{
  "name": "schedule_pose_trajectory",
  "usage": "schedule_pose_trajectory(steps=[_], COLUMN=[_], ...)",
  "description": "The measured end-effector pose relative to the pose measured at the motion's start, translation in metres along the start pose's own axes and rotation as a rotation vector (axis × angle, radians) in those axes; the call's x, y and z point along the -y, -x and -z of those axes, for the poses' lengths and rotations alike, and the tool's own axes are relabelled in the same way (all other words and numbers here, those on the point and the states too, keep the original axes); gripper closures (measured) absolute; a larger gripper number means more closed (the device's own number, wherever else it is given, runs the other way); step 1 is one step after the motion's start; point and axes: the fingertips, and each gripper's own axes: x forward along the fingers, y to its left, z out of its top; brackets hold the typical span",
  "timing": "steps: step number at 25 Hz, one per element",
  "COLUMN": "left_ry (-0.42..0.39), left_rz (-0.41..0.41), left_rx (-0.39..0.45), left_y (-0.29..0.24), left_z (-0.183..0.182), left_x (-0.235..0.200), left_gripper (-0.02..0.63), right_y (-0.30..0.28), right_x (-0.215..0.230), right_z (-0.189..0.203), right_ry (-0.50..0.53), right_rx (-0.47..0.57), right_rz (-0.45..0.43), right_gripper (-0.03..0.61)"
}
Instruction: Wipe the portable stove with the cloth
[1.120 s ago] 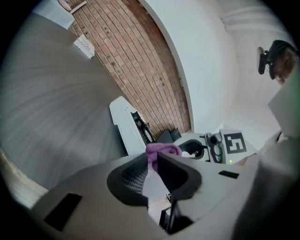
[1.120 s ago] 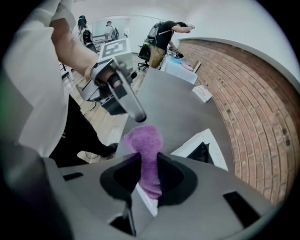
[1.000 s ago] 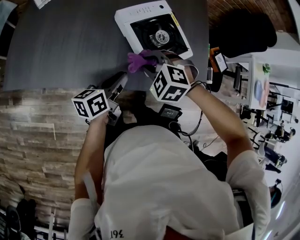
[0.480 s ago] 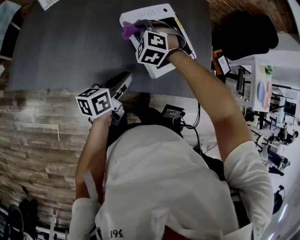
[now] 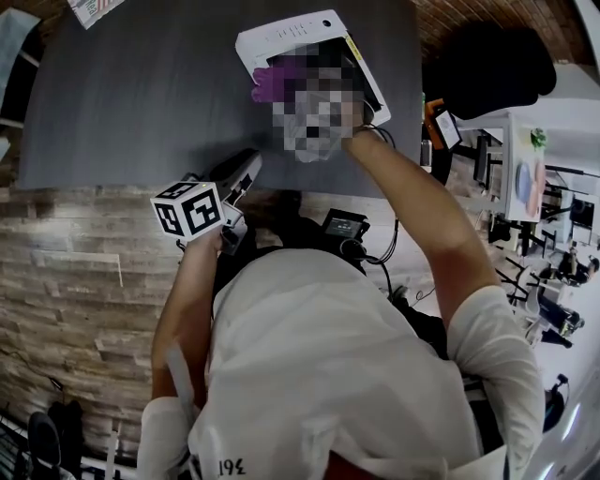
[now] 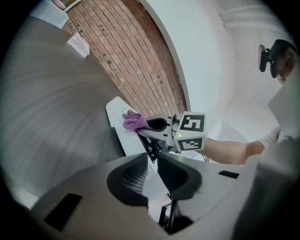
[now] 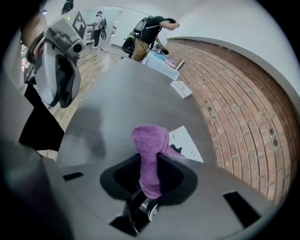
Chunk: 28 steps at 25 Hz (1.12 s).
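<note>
The white portable stove lies at the far side of the dark table. My right gripper hovers over the stove's left part, shut on a purple cloth that sticks out past its tips; a mosaic patch covers most of it. In the right gripper view the cloth hangs between the jaws, with a stove corner behind it. My left gripper stays at the table's near edge, its jaws almost together and holding nothing. Its own view shows the stove, the cloth and the right gripper.
A sheet of paper lies at the table's far left corner. A brick wall runs behind the table. A small device with cables sits below the near edge. Cluttered shelves stand to the right. People stand far off.
My right gripper carried the cloth from the stove's near edge up onto its left part, then drew back slightly. The left gripper kept its place.
</note>
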Motion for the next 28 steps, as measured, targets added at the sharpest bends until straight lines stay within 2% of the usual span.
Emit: schedule_pose_trajectory(steps=[17, 22, 28], left_ry=[-0.027, -0.029, -0.028], left_rz=[0.033, 0.031, 0.030], left_rx=[-0.050, -0.060, -0.069], left_y=[-0.012, -0.013, -0.015], left_z=[0.005, 0.006, 0.010], left_x=[0.011, 0.012, 0.012], left_gripper=[0.545, 0.545, 0.545], right_y=[0.025, 0.032, 0.041], right_x=[-0.046, -0.053, -0.066], right_z=[0.016, 0.021, 0.027], right_ry=[-0.045, -0.099, -0.111], right_rx=[0.009, 0.026, 0.034], right_rz=[-0.033, -0.047, -0.056], right_gripper=[0.482, 0.482, 0.482])
